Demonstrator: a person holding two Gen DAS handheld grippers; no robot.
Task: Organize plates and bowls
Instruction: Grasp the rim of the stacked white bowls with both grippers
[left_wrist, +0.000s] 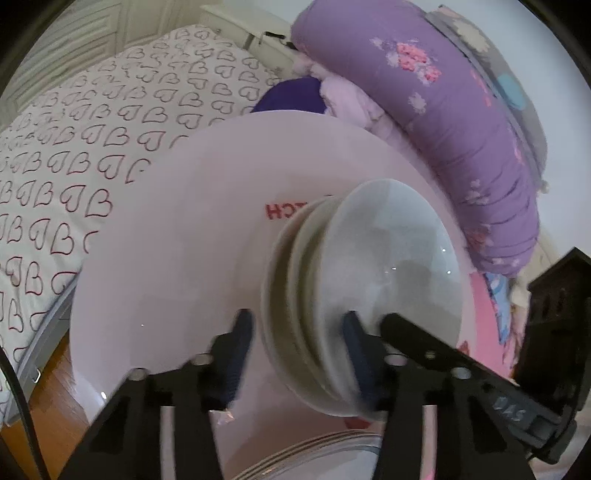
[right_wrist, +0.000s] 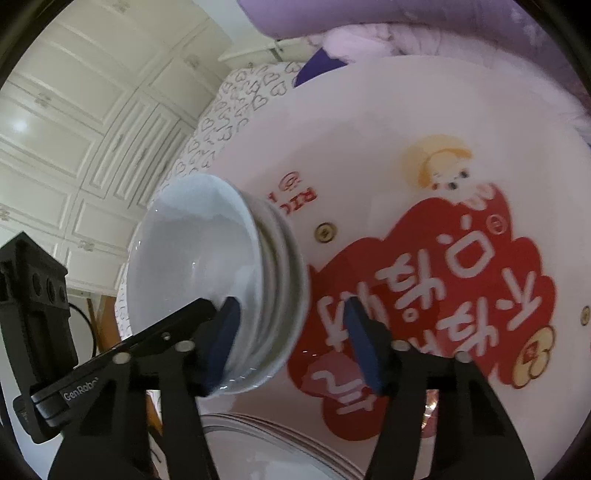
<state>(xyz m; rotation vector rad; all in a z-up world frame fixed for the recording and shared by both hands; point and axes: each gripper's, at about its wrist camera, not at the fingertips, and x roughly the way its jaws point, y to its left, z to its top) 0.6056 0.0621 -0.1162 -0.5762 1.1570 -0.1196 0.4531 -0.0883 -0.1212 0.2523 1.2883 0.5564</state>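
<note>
Several nested white ceramic bowls (left_wrist: 388, 266) stand as one stack near the middle of a round pale-pink table top (right_wrist: 369, 122) printed with red lettering and a cartoon figure. Both grippers straddle the stack's rim from opposite sides. The left gripper (left_wrist: 297, 347) has one blue pad inside the top bowl and the other just outside the stack, with a sliver of table showing between pad and bowls. The right gripper (right_wrist: 291, 332) has one pad at the inner wall and the other well apart from the outer edge. Neither clamps yet; both are parted around the rim.

The risk, as I judge it, is an uneven pinch: the glazed walls are slick, so the top bowl alone could lift, or the stack could tilt and slide onto the stacked plates (right_wrist: 258, 443) at the near edge.

Beyond the table are a bed with a heart-patterned sheet (left_wrist: 74, 147), a rolled purple floral quilt (left_wrist: 443, 110), a white panelled wardrobe (right_wrist: 74, 129) and a wooden floor (left_wrist: 51, 387).
</note>
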